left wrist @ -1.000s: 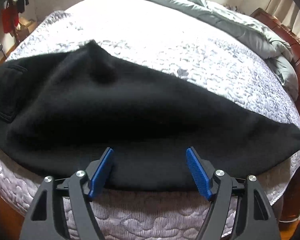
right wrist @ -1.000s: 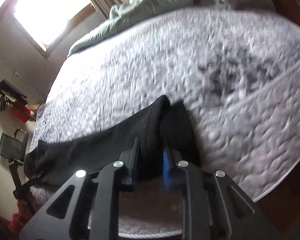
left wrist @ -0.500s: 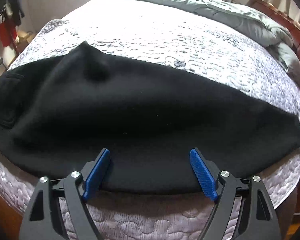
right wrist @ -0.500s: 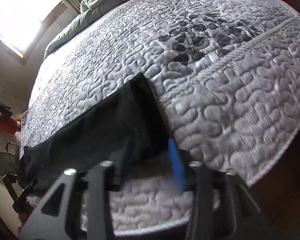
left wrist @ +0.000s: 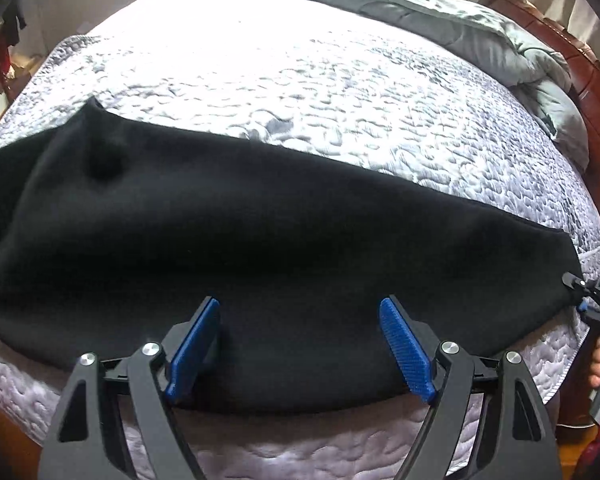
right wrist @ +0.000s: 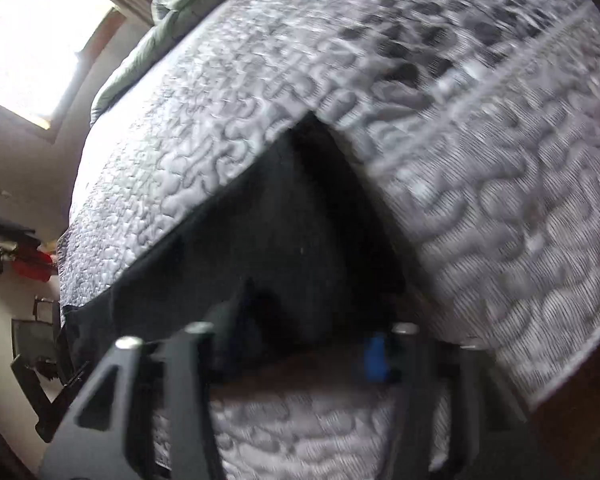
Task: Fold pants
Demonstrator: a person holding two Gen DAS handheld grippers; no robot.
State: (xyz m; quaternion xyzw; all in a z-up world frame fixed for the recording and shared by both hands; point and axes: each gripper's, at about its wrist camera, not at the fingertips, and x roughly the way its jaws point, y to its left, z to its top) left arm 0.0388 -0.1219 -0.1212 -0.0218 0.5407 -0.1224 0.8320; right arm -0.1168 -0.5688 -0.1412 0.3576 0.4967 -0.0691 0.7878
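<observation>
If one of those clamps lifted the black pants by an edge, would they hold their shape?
Probably not. The black pants lie draped over the bed edge, so likely floppy. The thick matte fabric suggests some weight and little slipperiness. Both the left gripper and right gripper look open.

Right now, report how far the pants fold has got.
Done: the black pants lie lengthwise along the near edge of the quilted bed, seemingly one leg over the other. In hand: nothing; the left gripper and right gripper both stand open at the fabric. Left: folding the length over itself.
</observation>
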